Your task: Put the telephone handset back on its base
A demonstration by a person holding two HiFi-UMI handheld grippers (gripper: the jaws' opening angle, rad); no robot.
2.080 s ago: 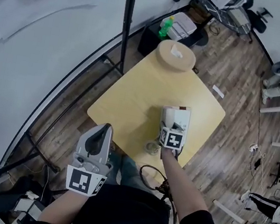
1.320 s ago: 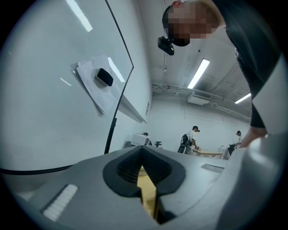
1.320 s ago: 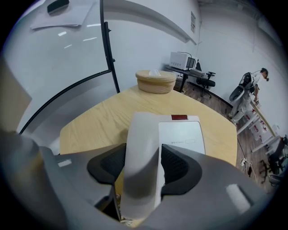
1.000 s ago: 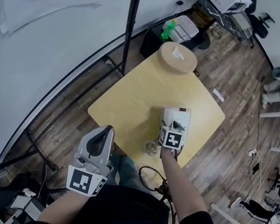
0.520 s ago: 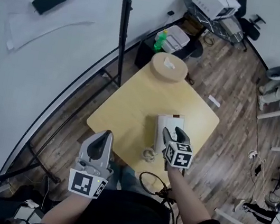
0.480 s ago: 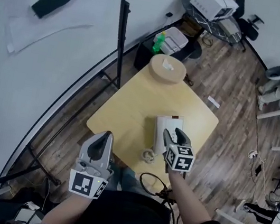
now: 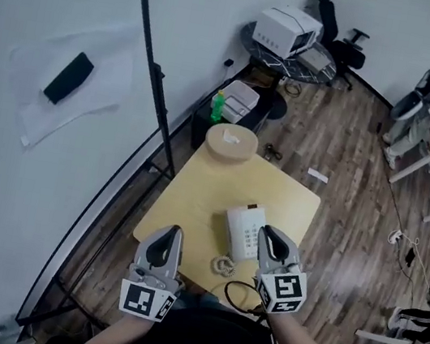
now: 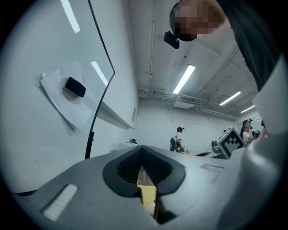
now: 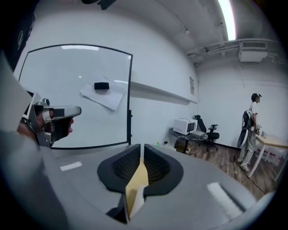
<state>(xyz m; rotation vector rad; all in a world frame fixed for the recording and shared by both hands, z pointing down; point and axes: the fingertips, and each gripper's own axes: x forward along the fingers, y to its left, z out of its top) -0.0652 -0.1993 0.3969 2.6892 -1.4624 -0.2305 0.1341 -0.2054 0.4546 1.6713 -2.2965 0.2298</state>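
Over the table (image 7: 193,204), the right tool (image 7: 272,235), just closed empty, covers the telephone (image 7: 243,230) edge; left tool (image 7: 173,234) likewise pressed together.

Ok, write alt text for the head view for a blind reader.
A white telephone sits on a light wooden table, its coiled cord at the near edge. Nearer, a person holds a left gripper and a right gripper; the right gripper's jaws have just been closing, nothing between them.

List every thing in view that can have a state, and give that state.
telephone handset: resting on its base, no gripper on it.
coiled cord: slack, bunched.
left gripper: shut, empty.
right gripper: jaws have just been closing, now shut, nothing between.
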